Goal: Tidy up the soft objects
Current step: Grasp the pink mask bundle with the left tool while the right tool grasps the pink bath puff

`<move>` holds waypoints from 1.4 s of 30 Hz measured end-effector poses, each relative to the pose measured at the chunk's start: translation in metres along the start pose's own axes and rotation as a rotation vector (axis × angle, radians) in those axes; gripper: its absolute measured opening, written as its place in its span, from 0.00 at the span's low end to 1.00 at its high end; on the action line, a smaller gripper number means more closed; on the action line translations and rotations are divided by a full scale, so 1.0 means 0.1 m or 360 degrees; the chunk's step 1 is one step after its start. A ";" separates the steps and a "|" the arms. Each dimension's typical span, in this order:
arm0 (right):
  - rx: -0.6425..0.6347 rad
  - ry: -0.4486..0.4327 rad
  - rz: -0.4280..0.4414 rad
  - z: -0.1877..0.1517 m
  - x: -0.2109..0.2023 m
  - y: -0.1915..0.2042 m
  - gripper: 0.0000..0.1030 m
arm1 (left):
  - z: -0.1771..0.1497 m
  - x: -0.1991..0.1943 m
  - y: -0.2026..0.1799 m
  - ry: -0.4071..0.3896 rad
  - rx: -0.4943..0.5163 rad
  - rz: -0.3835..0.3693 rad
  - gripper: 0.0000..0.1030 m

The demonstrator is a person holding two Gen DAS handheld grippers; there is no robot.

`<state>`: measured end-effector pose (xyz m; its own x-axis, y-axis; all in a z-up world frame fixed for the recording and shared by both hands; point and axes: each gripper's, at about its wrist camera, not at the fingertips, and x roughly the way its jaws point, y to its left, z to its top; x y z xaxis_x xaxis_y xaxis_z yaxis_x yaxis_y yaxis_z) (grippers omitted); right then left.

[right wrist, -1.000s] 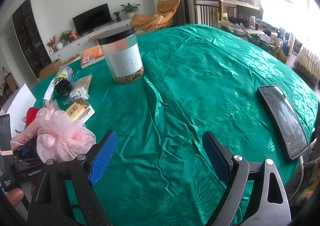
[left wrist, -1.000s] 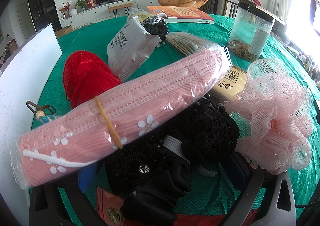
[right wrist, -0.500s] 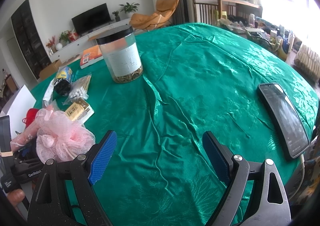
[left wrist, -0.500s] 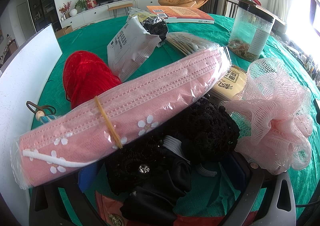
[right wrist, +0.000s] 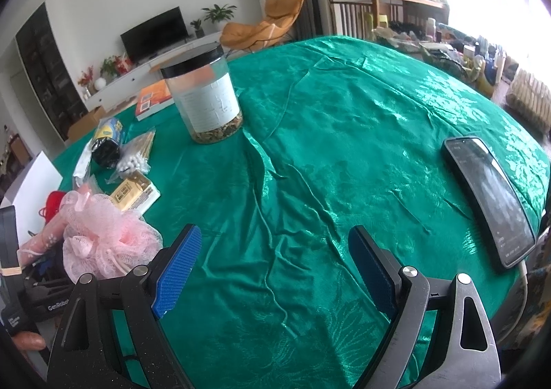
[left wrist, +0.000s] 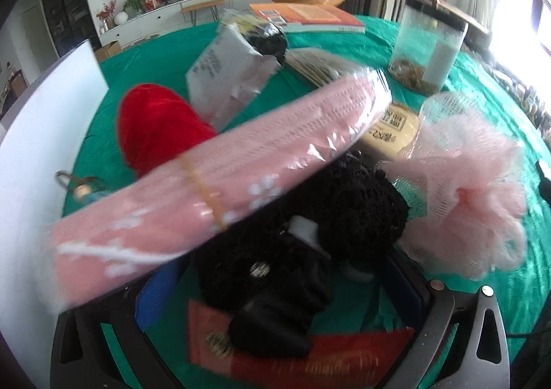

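Left wrist view, landmark: the black knitted bundle [left wrist: 347, 203], lying in the middle of the pile on the green-clothed surface [left wrist: 155, 54].
Left tongs [left wrist: 275, 289]: spread wide, with the near end of the black bundle lying between the fingers; nothing is clenched, as far as the blurred picture shows.
Pink mask pack [left wrist: 220, 178]: a bagged stack with a rubber band around it, lying slantwise over the black bundle and across the left finger.
Red yarn [left wrist: 155, 127]: behind the bundle to the left, partly under the pack.
Pink mesh sponge [left wrist: 468, 196]: just right of the bundle, touching it.
Red envelope [left wrist: 310, 351]: flat under the near end of the bundle.
White printed pouch [left wrist: 227, 79], jar [left wrist: 427, 48], book [left wrist: 310, 15]: further back, well apart from the bundle.

Right wrist view, landmark: the jar [right wrist: 203, 96].
Right tongs [right wrist: 275, 272]: released, blue fingers [right wrist: 179, 265] wide apart over bare cloth, holding nothing.
Soft pile: the sponge [right wrist: 106, 234] and mask pack [right wrist: 44, 241] sit near-left of the jar, heaped together.
Phone [right wrist: 489, 196]: far right of the jar, near the edge.

Progress: judged early; the soft things lie in one mixed heap with hard items among them, none visibly sorted. Separating and placing them all seems left to do.
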<state>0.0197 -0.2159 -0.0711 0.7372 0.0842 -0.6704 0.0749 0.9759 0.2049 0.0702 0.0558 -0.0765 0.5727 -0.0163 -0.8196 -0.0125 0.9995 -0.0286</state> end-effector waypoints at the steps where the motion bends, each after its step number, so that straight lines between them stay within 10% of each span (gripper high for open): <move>1: 0.0014 -0.0004 0.0004 0.00 -0.01 -0.01 0.87 | -0.04 -0.13 0.08 -0.0051 -0.0032 -0.0067 1.00; 10: 0.0033 -0.0039 0.0091 0.03 -0.03 -0.03 0.87 | -0.19 -0.63 0.60 -0.0092 -0.0075 -0.0257 1.00; 20: -0.0515 0.0043 0.0697 -0.15 0.00 1.03 0.87 | -0.17 -0.84 0.50 -0.0158 0.0095 -0.0200 1.00; 24: -0.0614 0.0118 0.0539 -0.23 0.24 1.38 0.85 | -0.01 -0.92 0.48 -0.0186 0.0154 -0.0158 1.00; 25: -0.0545 0.0125 0.0564 -0.22 0.26 1.33 0.76 | 0.04 -0.91 0.47 -0.0181 0.0182 -0.0150 1.00; 26: -0.0448 0.0121 0.0596 -0.21 0.25 1.23 0.32 | 0.09 -0.89 0.45 -0.0163 0.0212 -0.0151 1.00; 33: 0.0147 0.0032 0.0501 -0.18 -0.02 0.19 0.27 | 0.26 -0.27 0.26 0.0089 0.0308 -0.0136 0.99; 38: 0.0262 0.0000 0.0499 -0.15 -0.02 0.04 0.27 | 0.23 -0.26 0.34 0.0197 0.0188 -0.0285 0.37; 42: 0.0178 -0.0024 0.0511 -0.12 -0.07 0.15 0.27 | 0.13 -0.56 0.54 0.0125 0.0067 -0.0379 0.32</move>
<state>0.0071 -0.1998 -0.0720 0.7449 0.3801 -0.5483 -0.0904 0.8718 0.4814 0.0477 0.1107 -0.0248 0.4900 -0.2518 -0.8345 0.1501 0.9674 -0.2038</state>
